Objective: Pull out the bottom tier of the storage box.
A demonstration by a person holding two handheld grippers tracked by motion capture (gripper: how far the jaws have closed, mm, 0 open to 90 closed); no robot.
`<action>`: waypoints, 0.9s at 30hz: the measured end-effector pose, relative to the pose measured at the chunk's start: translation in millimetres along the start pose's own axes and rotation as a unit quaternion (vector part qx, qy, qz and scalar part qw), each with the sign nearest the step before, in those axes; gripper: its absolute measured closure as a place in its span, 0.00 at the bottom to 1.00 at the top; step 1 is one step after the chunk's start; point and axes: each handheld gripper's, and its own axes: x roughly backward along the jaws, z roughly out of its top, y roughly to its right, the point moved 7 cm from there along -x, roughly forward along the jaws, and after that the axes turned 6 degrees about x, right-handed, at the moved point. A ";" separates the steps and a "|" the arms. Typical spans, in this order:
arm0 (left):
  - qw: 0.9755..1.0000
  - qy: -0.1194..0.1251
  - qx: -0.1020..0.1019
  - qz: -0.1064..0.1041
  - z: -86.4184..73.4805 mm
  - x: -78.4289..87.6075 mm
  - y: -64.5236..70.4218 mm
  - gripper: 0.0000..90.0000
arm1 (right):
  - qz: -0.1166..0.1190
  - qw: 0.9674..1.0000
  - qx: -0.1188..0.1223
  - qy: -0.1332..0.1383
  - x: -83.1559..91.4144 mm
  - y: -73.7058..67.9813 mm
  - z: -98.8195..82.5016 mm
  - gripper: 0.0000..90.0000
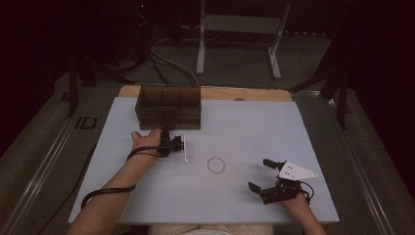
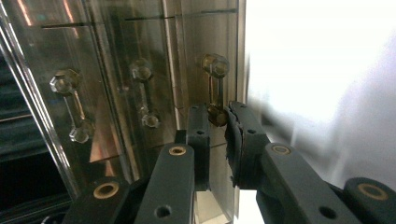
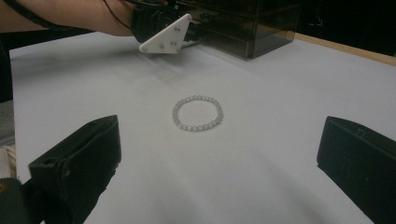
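Left gripper view: we see our left hand-held gripper [image 2: 217,122] clamped on a drawer handle [image 2: 215,88] of the box [image 1: 169,106]. Our right hand-held gripper [image 3: 217,163] gapes; the bracelet [image 3: 197,113] lies untouched on the surface [image 1: 254,127].

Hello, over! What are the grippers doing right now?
Left gripper shut on a drawer handle of the box. Right gripper open, facing the bead bracelet. Bracelet flat on the table, untouched. Nothing between.
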 end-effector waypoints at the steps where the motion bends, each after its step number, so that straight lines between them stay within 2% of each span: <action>1: 1.000 -0.005 -0.002 -0.002 -0.7 1.5 0.8 0.91 | 0.000 1.000 -0.001 0.000 0.1 0.0 0.0 0.00; 11: 1.000 -0.002 0.002 -0.011 -1.1 1.8 1.1 0.91 | 0.001 1.000 0.000 -0.001 -0.9 -0.2 -0.4 0.00; 18: 1.000 -0.007 -0.002 -0.012 -1.2 2.5 1.2 0.90 | 0.002 1.000 -0.001 -0.002 -1.0 -0.1 -0.7 0.00; 23: 1.000 0.002 0.000 -0.016 -1.2 1.7 -0.5 0.90 | 0.002 1.000 -0.001 -0.004 -1.7 -0.3 -1.0 0.00; 27: 0.999 0.006 0.035 -0.040 -2.8 1.9 -2.7 0.89 | 0.002 1.000 0.000 -0.005 -2.1 -0.5 -1.3 0.00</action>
